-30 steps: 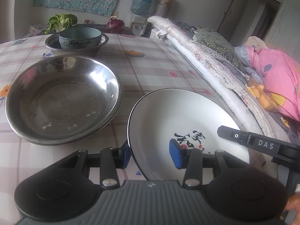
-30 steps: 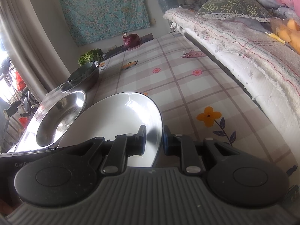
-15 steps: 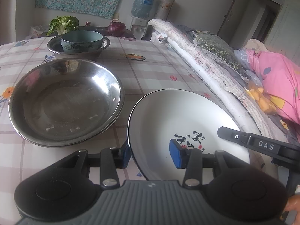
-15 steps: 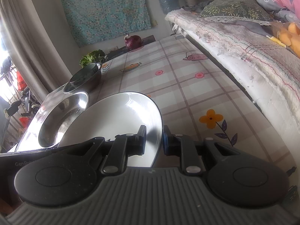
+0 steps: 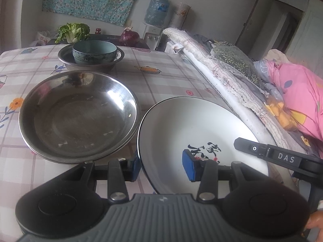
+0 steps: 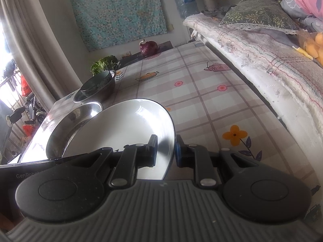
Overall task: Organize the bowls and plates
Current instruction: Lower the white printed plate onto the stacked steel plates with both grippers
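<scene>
Right tool (image 6: 166, 150) clamps the rim of the white plate (image 5: 191, 129). Left tool (image 5: 162, 166) straddles the plate's opposite rim; contact cannot be confirmed. Steel basin (image 5: 78, 113) lies just left of the plate.

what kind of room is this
Probably a lived-in home room, a bedroom doubling as a dining space: a bed with quilts runs beside the table, and a water dispenser stands at the far wall.

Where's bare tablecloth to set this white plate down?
Free: the checked tablecloth between the white plate and the quilted bed edge, back toward the red onion. Crowded: the side with the steel basin and the teal bowl.
</scene>
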A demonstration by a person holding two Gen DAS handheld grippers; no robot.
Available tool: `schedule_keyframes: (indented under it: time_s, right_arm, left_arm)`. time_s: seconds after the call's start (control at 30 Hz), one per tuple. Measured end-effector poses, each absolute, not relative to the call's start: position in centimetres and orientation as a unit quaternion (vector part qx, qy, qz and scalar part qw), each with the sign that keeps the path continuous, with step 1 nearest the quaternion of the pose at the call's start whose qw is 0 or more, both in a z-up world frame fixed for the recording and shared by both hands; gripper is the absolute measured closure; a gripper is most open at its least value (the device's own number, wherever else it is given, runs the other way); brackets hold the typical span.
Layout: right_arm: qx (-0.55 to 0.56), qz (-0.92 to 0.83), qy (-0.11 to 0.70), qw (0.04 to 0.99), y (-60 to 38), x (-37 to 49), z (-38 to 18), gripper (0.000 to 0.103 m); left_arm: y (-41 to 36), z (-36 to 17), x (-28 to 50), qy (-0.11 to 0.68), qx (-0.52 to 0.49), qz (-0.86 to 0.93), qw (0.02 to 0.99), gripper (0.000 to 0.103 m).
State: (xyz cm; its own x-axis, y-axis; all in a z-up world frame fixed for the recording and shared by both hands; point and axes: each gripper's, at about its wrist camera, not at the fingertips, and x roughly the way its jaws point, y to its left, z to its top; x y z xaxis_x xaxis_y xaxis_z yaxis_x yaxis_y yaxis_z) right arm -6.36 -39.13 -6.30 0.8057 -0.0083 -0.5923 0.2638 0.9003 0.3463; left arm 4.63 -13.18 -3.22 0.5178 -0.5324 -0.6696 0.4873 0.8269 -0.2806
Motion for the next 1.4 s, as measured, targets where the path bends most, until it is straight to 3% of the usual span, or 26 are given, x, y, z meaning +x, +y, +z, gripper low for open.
schedule_keyframes:
  time_s: [0.7,1.2,1.4]
  right_arm:
    - [0.175,-0.011,0.298,0.938,-33.3,-1.8,-3.4,0.085]
    - [0.173,0.029,0.329,0.928,-28.2,3.2,-4.6,0.084]
    - [0.166,0.032,0.348,0.922,-27.7,4.7,-5.2,0.079]
  left_arm:
    - [-6.3,-1.1,6.3,0.360,-0.079,-0.232,0.900,0.059]
    - [-2.1,-1.5,9.1,0.367,-0.094,-0.183,0.907,0.059]
    - [-1.9,-2.2,10.3,0.377,-0.093,-0.177,0.905,0.059]
